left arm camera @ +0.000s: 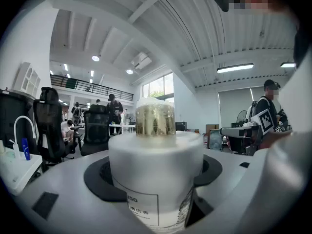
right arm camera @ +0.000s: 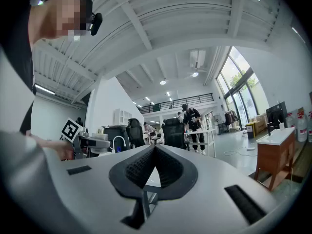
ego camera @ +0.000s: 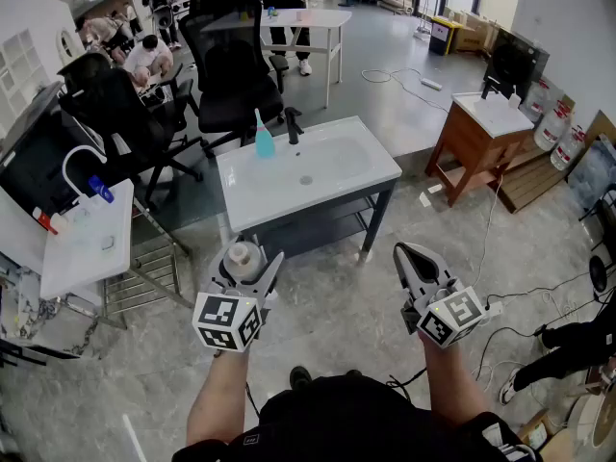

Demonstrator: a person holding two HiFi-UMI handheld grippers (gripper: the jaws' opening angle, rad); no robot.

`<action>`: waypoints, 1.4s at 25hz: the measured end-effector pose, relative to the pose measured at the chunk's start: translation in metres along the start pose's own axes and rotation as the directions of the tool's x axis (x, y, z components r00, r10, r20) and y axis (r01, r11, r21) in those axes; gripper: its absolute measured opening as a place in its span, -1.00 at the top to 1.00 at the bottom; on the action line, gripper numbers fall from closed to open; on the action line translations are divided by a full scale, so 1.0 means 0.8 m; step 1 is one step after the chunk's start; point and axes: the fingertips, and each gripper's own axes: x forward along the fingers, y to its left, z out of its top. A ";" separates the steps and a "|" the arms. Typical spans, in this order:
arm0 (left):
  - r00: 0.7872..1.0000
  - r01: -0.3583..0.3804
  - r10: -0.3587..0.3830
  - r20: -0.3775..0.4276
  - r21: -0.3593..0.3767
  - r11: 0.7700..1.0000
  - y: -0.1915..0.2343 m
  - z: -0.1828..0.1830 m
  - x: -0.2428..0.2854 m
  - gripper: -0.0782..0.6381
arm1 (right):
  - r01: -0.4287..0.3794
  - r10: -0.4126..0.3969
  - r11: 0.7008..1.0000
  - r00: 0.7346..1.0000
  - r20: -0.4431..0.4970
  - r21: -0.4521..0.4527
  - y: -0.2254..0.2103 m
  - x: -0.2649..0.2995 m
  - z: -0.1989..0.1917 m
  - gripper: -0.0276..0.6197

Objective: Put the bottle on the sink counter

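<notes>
Ahead of me two black office chairs (ego camera: 231,75) stand close together on the grey floor (ego camera: 327,325). A teal dispenser (ego camera: 264,141) stands upright just beside a black tap (ego camera: 293,123). To my right is a wooden vanity (ego camera: 476,147) with a white top, and water jugs (ego camera: 556,123) stand behind it. A white table (ego camera: 298,22) stands farther back. On my left a white hooped tap (ego camera: 77,166) curves over a small basin. People sit at the back left (ego camera: 144,61).

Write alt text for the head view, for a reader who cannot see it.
The left gripper holds a white bottle, while the right gripper is shut and empty. Ahead stands a white sink counter with a black faucet and a teal bottle on it.
</notes>
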 end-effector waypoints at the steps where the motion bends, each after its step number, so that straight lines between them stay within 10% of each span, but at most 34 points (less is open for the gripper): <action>1: 1.000 -0.002 0.002 -0.002 -0.002 1.000 -0.001 -0.002 0.001 -0.16 | -0.005 0.005 1.000 1.000 -0.002 0.001 0.000 -0.001 -0.002 0.88; 35: 0.999 0.007 -0.007 -0.032 0.004 1.000 -0.134 -0.019 0.028 -0.16 | -0.058 0.058 0.998 0.998 -0.005 0.035 -0.063 -0.102 -0.009 0.87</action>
